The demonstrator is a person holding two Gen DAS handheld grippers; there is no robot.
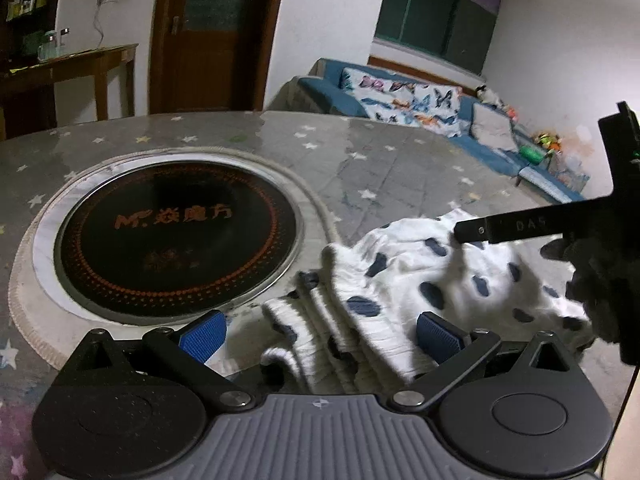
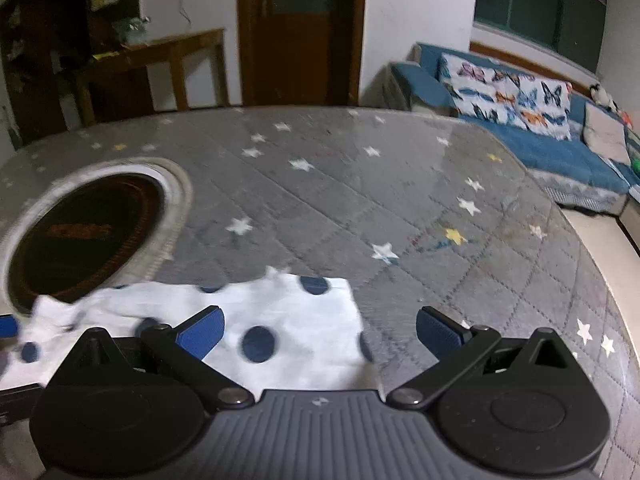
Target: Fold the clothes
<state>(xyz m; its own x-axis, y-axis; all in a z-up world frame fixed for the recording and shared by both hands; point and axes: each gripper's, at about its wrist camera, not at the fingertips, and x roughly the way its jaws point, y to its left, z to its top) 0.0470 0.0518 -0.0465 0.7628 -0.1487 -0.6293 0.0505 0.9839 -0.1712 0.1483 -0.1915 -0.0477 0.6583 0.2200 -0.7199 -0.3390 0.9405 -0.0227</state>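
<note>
A white garment with dark blue spots [image 1: 404,280] lies bunched on the grey star-patterned table [image 1: 360,152]. My left gripper [image 1: 320,336] is open, its blue pads either side of the garment's ribbed edge. The right gripper's black body [image 1: 560,220] reaches in over the cloth from the right. In the right wrist view the garment [image 2: 280,320] lies flatter, its corner between the pads. My right gripper [image 2: 320,332] is open, just above the cloth; its left pad [image 2: 202,332] is over the fabric, and its right pad [image 2: 438,332] is over bare table.
A round black induction cooktop [image 1: 176,232] is set into the table left of the garment, also seen in the right wrist view [image 2: 88,236]. A blue sofa with butterfly cushions [image 2: 520,120] stands beyond the table's right edge. A wooden side table [image 1: 80,64] stands by the door.
</note>
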